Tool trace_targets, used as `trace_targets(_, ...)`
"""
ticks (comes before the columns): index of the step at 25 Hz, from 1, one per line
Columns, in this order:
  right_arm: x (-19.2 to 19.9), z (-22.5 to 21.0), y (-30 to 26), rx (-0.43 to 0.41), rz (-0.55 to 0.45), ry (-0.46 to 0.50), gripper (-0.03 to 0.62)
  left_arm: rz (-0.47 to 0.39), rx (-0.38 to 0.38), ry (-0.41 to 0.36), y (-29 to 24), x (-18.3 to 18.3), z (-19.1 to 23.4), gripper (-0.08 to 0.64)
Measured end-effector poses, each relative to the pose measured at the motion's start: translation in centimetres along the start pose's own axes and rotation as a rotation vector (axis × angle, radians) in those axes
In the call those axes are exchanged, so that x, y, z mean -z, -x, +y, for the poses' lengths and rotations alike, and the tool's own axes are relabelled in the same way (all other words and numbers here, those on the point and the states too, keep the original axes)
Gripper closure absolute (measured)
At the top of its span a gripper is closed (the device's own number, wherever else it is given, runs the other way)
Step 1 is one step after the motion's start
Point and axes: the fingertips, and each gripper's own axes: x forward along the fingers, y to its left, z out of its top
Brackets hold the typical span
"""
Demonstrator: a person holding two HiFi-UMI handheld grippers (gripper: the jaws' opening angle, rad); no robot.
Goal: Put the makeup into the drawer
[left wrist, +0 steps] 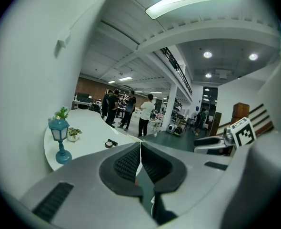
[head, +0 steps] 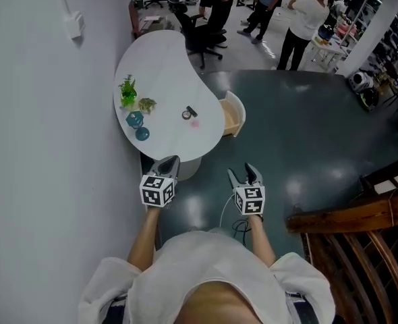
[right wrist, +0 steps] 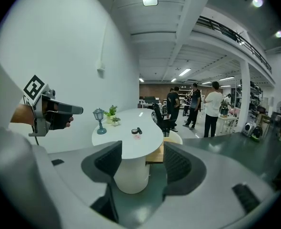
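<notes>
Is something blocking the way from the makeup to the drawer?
Nothing visible does. The makeup lies on the bare table, with the open drawer just beside it. The lamp and plants stand on its other side.

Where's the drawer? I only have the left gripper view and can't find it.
Observer: The head view shows the drawer pulled open, on that view's right side of the white table.
Operator: Is the right hand-held gripper ready?
Observer: In its own view, the right hand-held gripper has its jaws apart with nothing between them.
Operator: Is there just one makeup piece on top?
Observer: No. The head view shows a small pink item lying beside the dark round makeup piece.
</notes>
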Motion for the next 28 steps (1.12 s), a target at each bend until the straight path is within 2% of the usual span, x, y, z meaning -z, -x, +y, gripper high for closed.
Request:
trace_targets(10, 0.8, -2.5, -3.0, 0.042, 0.043, -0.041, 0.336, 0.045, 0.047, -0.01, -5.0, -0.5, 1.5, 0.548)
trace_targets(16, 0.7, -4.0, -5.4, 0.033, 0.055, -0.042, 0.341, 0.047, 0.055, 0.002, -8.3, -1.1, 2.1, 0.548)
trace_targets(20, 0.3, -5.7, -8.2, 0.009, 0.065, -0.048, 0.341, 0.059, 0.04, 0.008, -11.1, -1.9, 2.8, 0.548)
trace_targets(28, -3.2, -11.4, -15.1, -0.047, 0.054, -0.043, 0.341, 0.063, -0.017, 0.028, -19.2, -5.1, 4.3, 0.548)
